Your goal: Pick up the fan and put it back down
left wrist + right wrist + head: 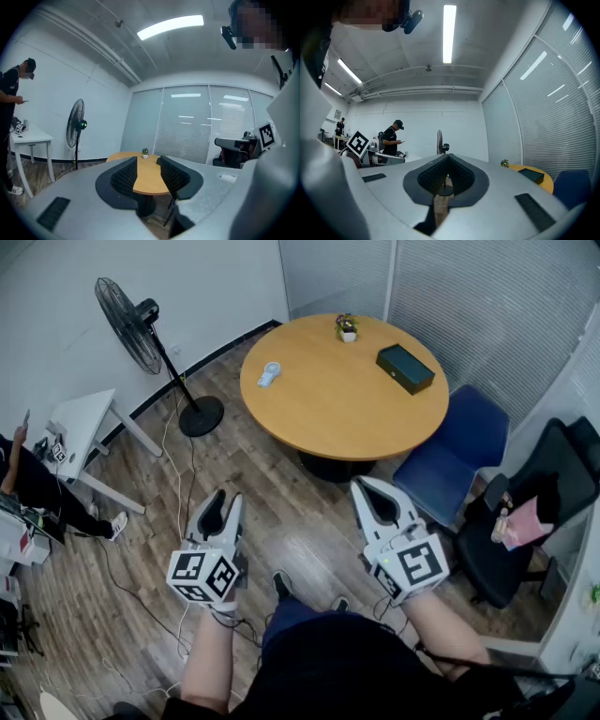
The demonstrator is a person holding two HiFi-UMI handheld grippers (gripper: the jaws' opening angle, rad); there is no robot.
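A black pedestal fan (141, 329) stands upright on its round base by the far left wall; it also shows in the left gripper view (75, 123) and, edge-on, in the right gripper view (439, 143). A small pale object shaped like a hand fan (269, 374) lies on the round wooden table (319, 413). My left gripper (225, 500) hovers level over the floor, well short of both. It is open, and only the distant table shows between its pads (126, 174). My right gripper (361, 486) is shut, tips together, holding nothing.
On the table sit a black box (405, 367) and a small potted plant (348, 328). A blue chair (459, 451) and a black chair (525, 512) stand at the right. At the left are a white desk (84, 423), a person (37, 488) and cables (178, 512) on the floor.
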